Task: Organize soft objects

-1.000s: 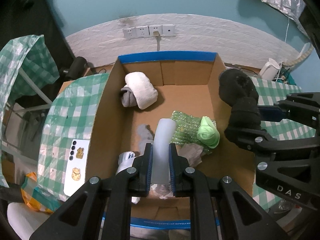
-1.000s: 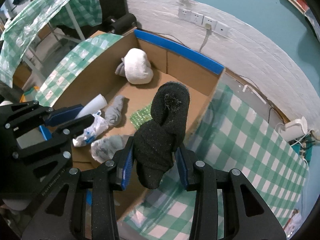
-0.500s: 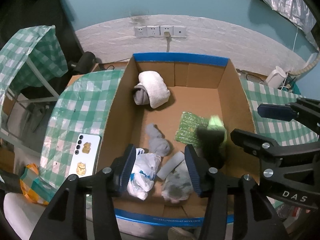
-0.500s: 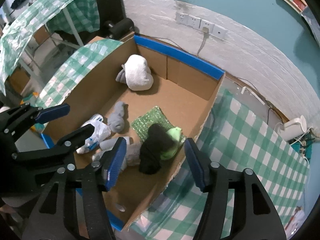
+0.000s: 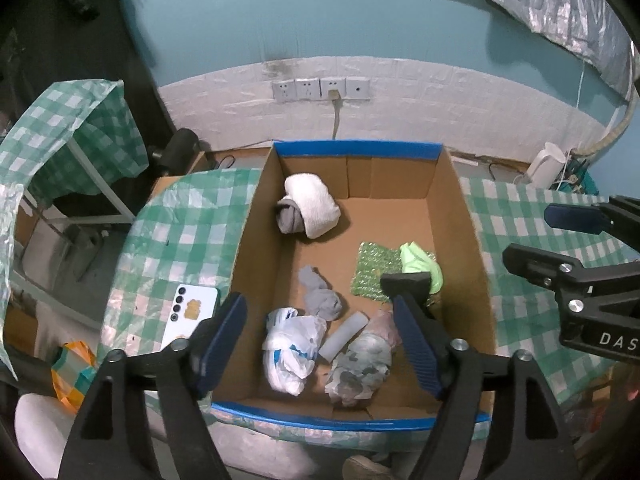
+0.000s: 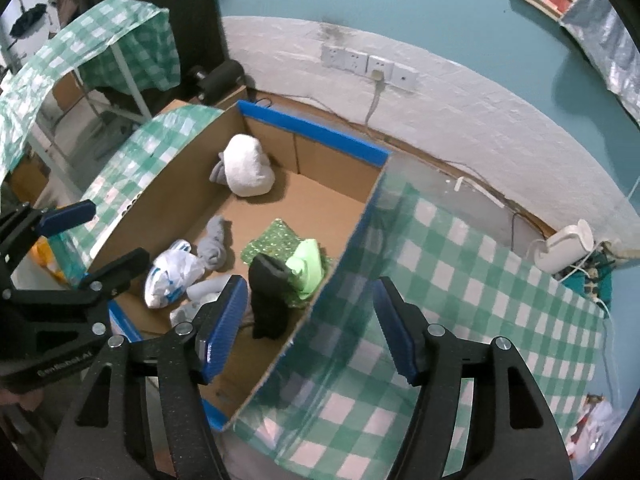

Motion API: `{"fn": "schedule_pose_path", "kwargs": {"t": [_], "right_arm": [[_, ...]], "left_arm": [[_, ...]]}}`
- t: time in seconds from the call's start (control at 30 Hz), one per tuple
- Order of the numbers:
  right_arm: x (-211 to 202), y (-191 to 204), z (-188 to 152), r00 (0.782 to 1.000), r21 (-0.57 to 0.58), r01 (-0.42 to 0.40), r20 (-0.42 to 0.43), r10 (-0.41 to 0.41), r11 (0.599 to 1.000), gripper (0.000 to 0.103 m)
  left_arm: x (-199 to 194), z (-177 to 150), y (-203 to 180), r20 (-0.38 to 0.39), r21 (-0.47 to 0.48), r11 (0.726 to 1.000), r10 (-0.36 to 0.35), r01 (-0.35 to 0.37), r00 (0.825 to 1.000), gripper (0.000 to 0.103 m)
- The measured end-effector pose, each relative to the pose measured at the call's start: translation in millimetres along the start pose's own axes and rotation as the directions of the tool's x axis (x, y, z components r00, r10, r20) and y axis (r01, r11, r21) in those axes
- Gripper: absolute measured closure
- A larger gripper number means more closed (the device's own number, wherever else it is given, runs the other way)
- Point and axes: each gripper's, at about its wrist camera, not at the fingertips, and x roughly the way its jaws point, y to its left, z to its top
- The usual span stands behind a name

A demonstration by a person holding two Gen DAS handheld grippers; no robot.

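An open cardboard box (image 5: 256, 216) (image 6: 168, 184) with blue-taped rims holds the soft things. In it lie a white rolled towel (image 5: 312, 204) (image 6: 246, 172), a grey sock (image 5: 320, 296) (image 6: 216, 244), a white plastic bag (image 5: 292, 348) (image 6: 170, 272), a pale foam roll (image 5: 344, 336), a mottled grey cloth (image 5: 360, 368), a green sparkly pad (image 5: 374, 268) (image 6: 276, 240), a light green cloth (image 5: 420, 264) (image 6: 308, 266) and a black sock (image 6: 268, 296). My left gripper (image 5: 320, 320) is open and empty above the box's near end. My right gripper (image 6: 308, 320) is open and empty over the box's right wall.
A white phone (image 5: 188, 316) lies on the green checked cloth (image 5: 180, 240) left of the box. The checked tablecloth (image 6: 460, 288) spreads right of the box, with a white kettle (image 6: 564, 246) at its far edge. Wall sockets (image 5: 320, 88) sit behind the box.
Both grippers opened: the left let the pale foam roll fall into the box, the right let the black sock fall in. Both have since risen and pulled back from the box.
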Motion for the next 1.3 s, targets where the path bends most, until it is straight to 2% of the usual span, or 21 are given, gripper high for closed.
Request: {"fn": "schedule_pose_path", "kwargs": {"t": [0.23, 0.33, 0.5, 0.7, 0.9, 1.03, 1.3], "right_arm": [[-29.6, -9.5, -3.8, 0.998, 0.02, 0.022, 0.064, -0.024, 1.0, 0.033], [-39.9, -13.5, -5.7, 0.996, 0.028, 0.031, 0.082, -0.034, 0.999, 0.032], [-51.7, -21.0, -9.9, 0.994, 0.04, 0.037, 0.106, -0.041, 0.999, 0.03], [-59.2, -27.5, -13.5, 0.991, 0.047, 0.04, 0.123, -0.046, 0.998, 0.029], [-61.6, -30.8, -14.9, 0.99, 0.045, 0.049, 0.133, -0.055, 0.998, 0.028], [-60.7, -32.7, -15.1, 0.991, 0.056, 0.04, 0.124, -0.047, 0.998, 0.028], [-59.5, -34.3, -15.3, 0.992, 0.053, 0.035, 0.12, -0.041, 0.998, 0.028]], "left_arm": [[-15.6, 6.4, -5.5, 0.029, -0.004, 1.0, -0.024, 0.024, 0.999, 0.022], [-22.9, 9.7, -7.3, 0.05, -0.009, 1.0, -0.025, 0.026, 0.998, 0.014], [-34.8, 13.9, -12.4, 0.08, -0.011, 0.999, -0.05, 0.051, 0.996, 0.014], [-43.3, 15.1, -23.3, 0.12, 0.029, 0.999, -0.025, 0.022, 0.992, 0.006], [-42.8, 15.6, -31.0, 0.128, 0.045, 0.999, -0.024, 0.018, 0.991, 0.006], [-42.3, 16.7, -34.5, 0.133, 0.058, 0.998, 0.023, -0.031, 0.991, 0.006], [-44.0, 17.9, -38.3, 0.146, 0.061, 0.998, 0.022, -0.031, 0.989, 0.006]]}}
